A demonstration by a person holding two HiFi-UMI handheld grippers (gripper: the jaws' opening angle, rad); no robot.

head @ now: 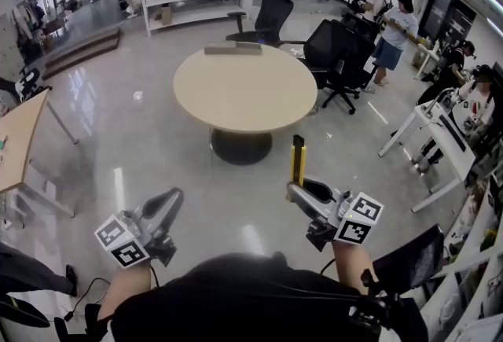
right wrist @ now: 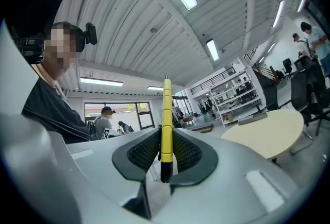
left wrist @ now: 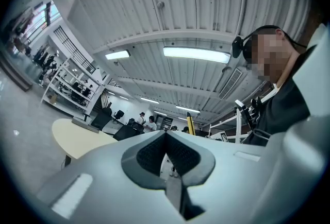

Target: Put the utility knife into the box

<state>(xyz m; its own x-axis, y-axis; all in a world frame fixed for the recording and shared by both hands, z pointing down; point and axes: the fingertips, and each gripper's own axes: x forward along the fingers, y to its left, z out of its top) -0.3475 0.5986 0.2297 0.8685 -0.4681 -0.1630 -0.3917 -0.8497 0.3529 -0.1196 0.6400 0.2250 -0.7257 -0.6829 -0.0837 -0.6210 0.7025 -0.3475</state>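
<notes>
Three views, one shared round table (head: 244, 97)

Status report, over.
Left gripper shut, empty. Right gripper shut on knife, upright. Box on far side of table ahead. Chairs beyond table, off the path.

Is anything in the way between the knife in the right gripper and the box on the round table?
Nothing visible does. The right gripper holds the knife upright; ahead lie only bare floor and the bare table, with the box at its far edge. The chairs stand beyond the table.
</notes>
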